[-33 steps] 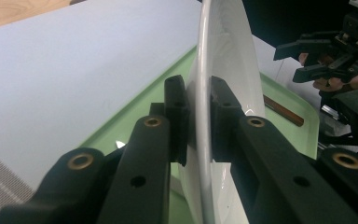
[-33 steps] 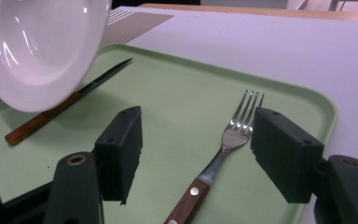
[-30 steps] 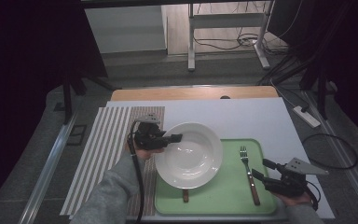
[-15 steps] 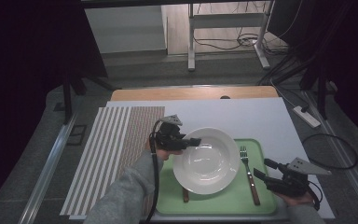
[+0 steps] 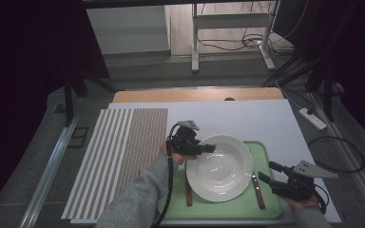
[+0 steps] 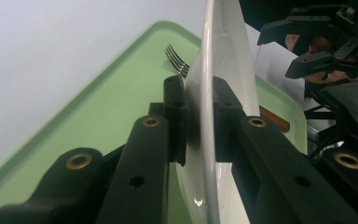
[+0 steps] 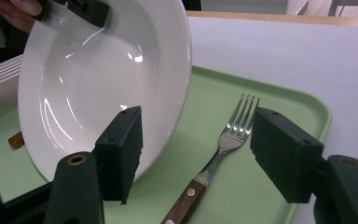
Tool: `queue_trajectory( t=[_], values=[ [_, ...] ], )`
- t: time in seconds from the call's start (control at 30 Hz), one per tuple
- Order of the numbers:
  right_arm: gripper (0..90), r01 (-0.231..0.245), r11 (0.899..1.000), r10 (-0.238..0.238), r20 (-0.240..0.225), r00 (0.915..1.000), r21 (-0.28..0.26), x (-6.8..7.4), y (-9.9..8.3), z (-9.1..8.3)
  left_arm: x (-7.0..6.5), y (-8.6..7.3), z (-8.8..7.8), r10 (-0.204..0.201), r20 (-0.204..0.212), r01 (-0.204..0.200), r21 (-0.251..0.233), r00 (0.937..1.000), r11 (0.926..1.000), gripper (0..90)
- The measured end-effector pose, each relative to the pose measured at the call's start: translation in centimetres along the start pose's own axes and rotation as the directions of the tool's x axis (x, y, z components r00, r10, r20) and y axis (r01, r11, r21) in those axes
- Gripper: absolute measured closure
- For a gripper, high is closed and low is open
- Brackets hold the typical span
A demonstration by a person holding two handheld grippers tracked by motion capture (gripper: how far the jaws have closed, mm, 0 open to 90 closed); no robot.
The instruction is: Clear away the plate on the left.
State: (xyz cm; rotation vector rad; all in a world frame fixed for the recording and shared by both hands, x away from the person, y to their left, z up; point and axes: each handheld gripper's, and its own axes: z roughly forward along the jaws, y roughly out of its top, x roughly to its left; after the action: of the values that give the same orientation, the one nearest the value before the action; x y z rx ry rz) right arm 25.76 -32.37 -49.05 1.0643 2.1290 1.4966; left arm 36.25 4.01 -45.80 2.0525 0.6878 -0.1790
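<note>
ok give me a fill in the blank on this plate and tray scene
1. The left gripper is shut on the rim of the ____.
2. The plate is over a tray whose colour is ____.
3. The right gripper has its jaws ____, with nothing held.
4. The fork lies on the ____.

Missing words: plate; green; open; tray

Left gripper [image 6: 200, 121], two black jaws rising from bottom of frame, clamped on rim of white glossy ceramic plate [image 6: 223, 60]. Plate seen edge-on, running top to bottom through centre. Light green plastic tray [image 6: 98, 116] behind, left and centre. Silver metal fork tines [image 6: 177, 60] on tray, upper centre, partly behind plate. White counter [image 6: 51, 46] upper left. Right gripper [image 6: 326, 51], black, upper right, hand holding it, jaws apart.
</note>
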Motion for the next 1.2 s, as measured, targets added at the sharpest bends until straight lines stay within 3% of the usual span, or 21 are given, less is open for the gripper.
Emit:
queue_trajectory(
  t=[0.2, 0.4, 0.57, 0.77, 0.9, 1.07, 1.17, 1.2],
  values=[
    [34.8, -0.002, 1.0, 0.002, 0.001, 1.0, -0.001, -0.1, 0.0, 0.0, 0.6, -0.3, 0.9, -0.028, 0.026, 0.028, 0.005, 0.9993, 0.9996, 79.4],
    [34.8, -0.003, 1.0, 0.003, 0.0, 1.0, -0.003, -0.1, 0.0, 0.0, 1.6, -0.8, 2.2, -0.052, 0.001, 0.052, 0.052, 0.9986, 0.9973, 81.3],
    [34.8, -0.003, 1.0, 0.003, -0.001, 1.0, -0.001, -0.1, 0.0, -0.1, 2.3, -0.9, 2.6, -0.069, 0.018, 0.068, 0.05, 0.9975, 0.9964, 81.0],
    [34.8, -0.004, 1.0, 0.004, 0.0, 1.0, 0.001, -0.2, 0.0, -0.1, 2.9, -0.9, 3.0, -0.046, -0.047, 0.05, 0.1, 0.9979, 0.9938, 78.1],
    [34.8, -0.003, 1.0, 0.003, -0.001, 1.0, 0.007, -0.2, 0.0, 0.0, 3.2, -0.9, 3.2, -0.052, -0.052, 0.058, 0.116, 0.9973, 0.9916, 77.3],
    [34.7, -0.005, 1.0, 0.005, -0.002, 1.0, 0.01, -0.2, -0.1, 0.1, 3.1, -0.6, 3.6, -0.007, -0.105, 0.024, 0.161, 0.9944, 0.9867, 71.2],
    [34.7, -0.004, 1.0, 0.004, -0.002, 1.0, 0.013, -0.2, -0.1, 0.1, 3.1, -0.5, 3.7, 0.006, -0.116, 0.014, 0.169, 0.9932, 0.9854, 68.9],
    [34.7, -0.005, 1.0, 0.005, 0.002, 1.0, 0.011, -0.2, -0.1, 0.1, 3.0, -0.5, 3.8, 0.027, -0.137, -0.001, 0.19, 0.9902, 0.9819, 66.7]
  ],
)
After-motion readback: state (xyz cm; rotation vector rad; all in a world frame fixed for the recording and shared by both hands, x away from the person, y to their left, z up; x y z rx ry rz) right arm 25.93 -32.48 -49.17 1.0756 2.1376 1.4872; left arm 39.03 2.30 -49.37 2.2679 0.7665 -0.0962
